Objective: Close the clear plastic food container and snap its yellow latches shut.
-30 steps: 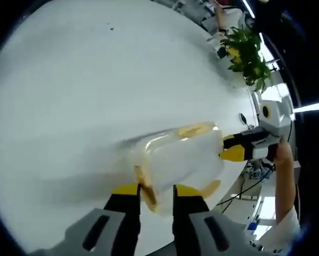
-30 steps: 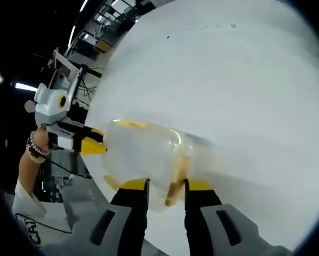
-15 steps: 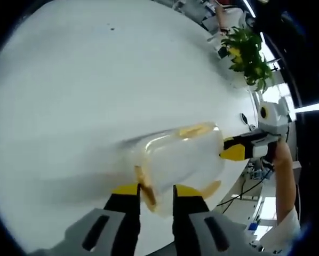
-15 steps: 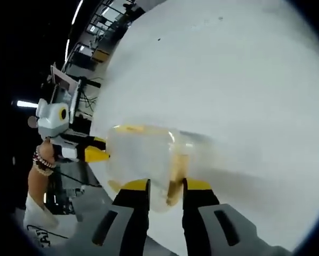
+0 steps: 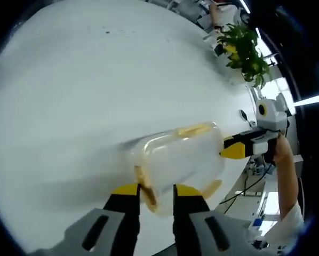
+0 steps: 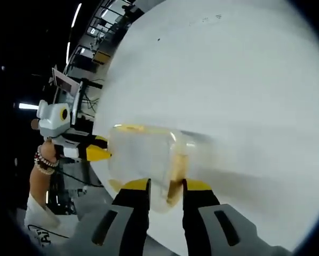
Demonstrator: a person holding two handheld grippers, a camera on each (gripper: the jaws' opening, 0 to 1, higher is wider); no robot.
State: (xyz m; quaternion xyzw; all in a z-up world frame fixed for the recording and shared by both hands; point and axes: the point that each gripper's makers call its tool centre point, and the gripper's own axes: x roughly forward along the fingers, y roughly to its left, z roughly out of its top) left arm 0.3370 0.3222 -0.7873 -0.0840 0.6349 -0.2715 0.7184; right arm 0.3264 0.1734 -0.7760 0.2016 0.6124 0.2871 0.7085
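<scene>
The clear plastic container (image 5: 178,157) lies with its lid down over the white table (image 5: 85,80). My left gripper (image 5: 157,191) is shut on its near end, with a yellow latch (image 5: 145,186) between the yellow-tipped jaws. My right gripper (image 5: 238,150) meets the far end from the right. In the right gripper view the same container (image 6: 143,157) sits ahead, and my right gripper (image 6: 166,185) is shut on its near end over another yellow latch (image 6: 176,176). The left gripper (image 6: 95,152) touches the opposite end. Another latch (image 5: 194,129) lies flat along the long side.
A green potted plant (image 5: 246,48) stands past the table's far edge. A person's forearm (image 5: 287,170) holds the right gripper, and a wrist with a beaded bracelet (image 6: 40,160) holds the left one. Cables and office furniture lie beyond the table edge.
Both views have shifted slightly with the hands. The container stays gripped at both ends, and neither jaw pair has visibly opened or closed.
</scene>
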